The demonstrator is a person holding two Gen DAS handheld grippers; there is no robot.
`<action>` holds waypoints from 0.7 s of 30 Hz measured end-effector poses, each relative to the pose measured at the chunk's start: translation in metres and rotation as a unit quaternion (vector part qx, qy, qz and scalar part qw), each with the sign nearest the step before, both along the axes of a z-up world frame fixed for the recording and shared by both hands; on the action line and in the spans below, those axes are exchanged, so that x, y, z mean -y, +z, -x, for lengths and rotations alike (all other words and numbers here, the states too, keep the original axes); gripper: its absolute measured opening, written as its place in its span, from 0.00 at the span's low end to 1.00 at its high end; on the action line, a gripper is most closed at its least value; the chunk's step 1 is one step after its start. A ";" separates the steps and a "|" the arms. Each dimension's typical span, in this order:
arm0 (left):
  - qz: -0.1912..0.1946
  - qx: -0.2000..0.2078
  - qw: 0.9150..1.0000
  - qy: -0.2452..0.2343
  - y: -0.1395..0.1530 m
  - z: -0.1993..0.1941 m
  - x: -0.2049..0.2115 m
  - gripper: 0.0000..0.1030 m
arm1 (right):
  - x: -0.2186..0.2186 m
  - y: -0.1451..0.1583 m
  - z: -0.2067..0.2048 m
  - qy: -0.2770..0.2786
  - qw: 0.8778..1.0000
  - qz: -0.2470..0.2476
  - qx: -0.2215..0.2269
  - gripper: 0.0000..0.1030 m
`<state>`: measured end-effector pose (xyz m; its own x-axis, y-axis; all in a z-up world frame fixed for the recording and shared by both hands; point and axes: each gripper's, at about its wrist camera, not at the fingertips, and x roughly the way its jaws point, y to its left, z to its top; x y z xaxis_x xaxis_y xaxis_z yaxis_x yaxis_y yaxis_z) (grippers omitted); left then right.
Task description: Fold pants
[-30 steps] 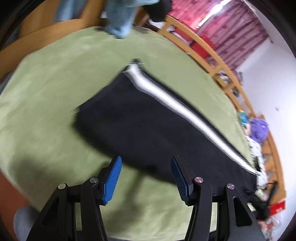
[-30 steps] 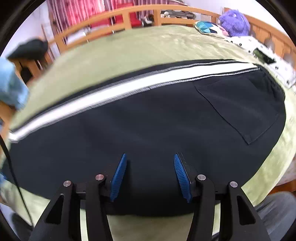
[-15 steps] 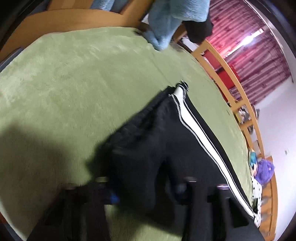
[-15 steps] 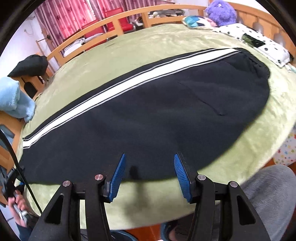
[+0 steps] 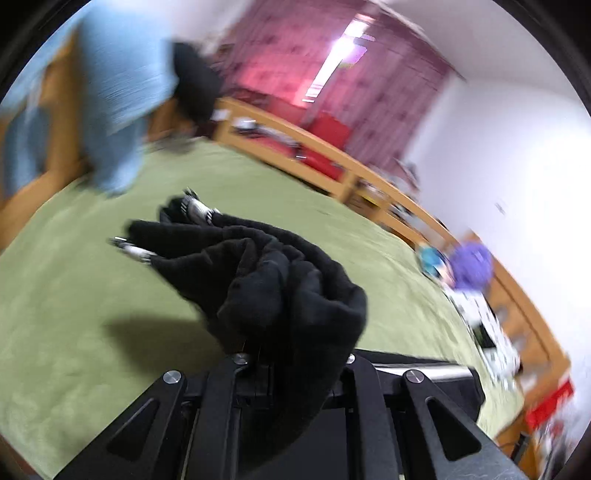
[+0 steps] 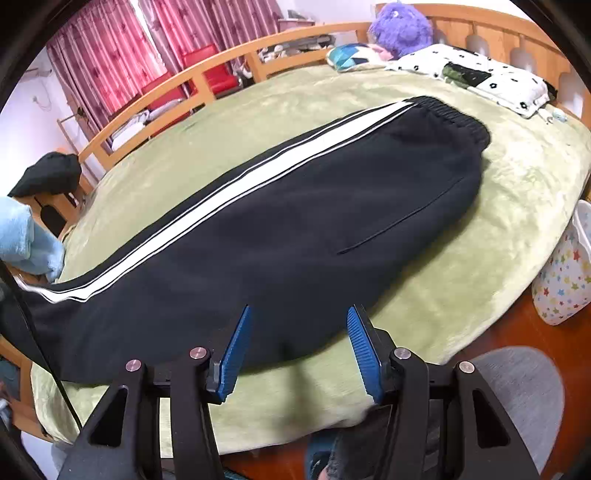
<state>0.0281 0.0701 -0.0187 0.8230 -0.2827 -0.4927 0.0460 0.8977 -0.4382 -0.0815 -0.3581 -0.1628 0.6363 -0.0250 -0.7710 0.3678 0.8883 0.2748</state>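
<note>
Black pants [image 6: 295, 221] with a white side stripe lie flat on the green bed cover [image 6: 498, 236], waistband at the far right. My right gripper [image 6: 299, 347] is open and empty, just above the pants' near edge. My left gripper [image 5: 295, 354] is shut on the leg end of the pants [image 5: 280, 288], which bunches up over the hidden fingers and is lifted off the bed. The cuffs with white stripe ends hang beyond the bunch.
A wooden bed rail [image 6: 177, 85] runs round the far side. A light blue towel [image 6: 26, 240] and a dark cloth [image 6: 48, 177] hang at the left. A purple plush toy [image 6: 399, 26] and dotted pillow [image 6: 480, 77] lie at the head. A star-patterned bin [image 6: 565, 280] stands on the floor.
My left gripper has closed on the leg end and lifted it, bunching the cloth. My right gripper has drawn back toward the bed's near edge and stays open.
</note>
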 end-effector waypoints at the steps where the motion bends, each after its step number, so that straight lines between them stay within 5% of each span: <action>1: -0.011 0.004 1.000 -0.018 0.005 -0.003 0.023 0.13 | 0.008 -0.002 0.004 -0.005 1.000 -0.005 0.005 0.52; 6: -0.028 -0.016 0.994 -0.107 -0.001 -0.021 0.157 0.13 | 0.043 -0.025 0.019 -0.022 0.997 -0.070 0.009 0.52; 9: -0.028 -0.039 0.986 -0.163 -0.024 -0.030 0.218 0.15 | 0.052 -0.037 0.020 -0.029 0.997 -0.064 -0.012 0.52; 12: -0.047 -0.120 0.969 -0.211 -0.062 -0.030 0.258 0.25 | 0.056 -0.042 0.025 -0.024 0.998 -0.055 -0.023 0.52; 16: -0.008 -0.163 0.959 -0.230 -0.089 -0.018 0.241 0.38 | 0.061 -0.039 0.026 -0.004 0.997 -0.071 -0.002 0.52; 19: 0.014 -0.142 0.968 -0.205 -0.085 -0.002 0.200 0.62 | 0.056 -0.035 0.010 0.020 0.997 -0.069 0.008 0.52; 21: 0.006 -0.127 0.974 -0.185 -0.084 0.007 0.170 0.63 | 0.050 -0.030 -0.007 0.039 0.996 -0.075 0.015 0.52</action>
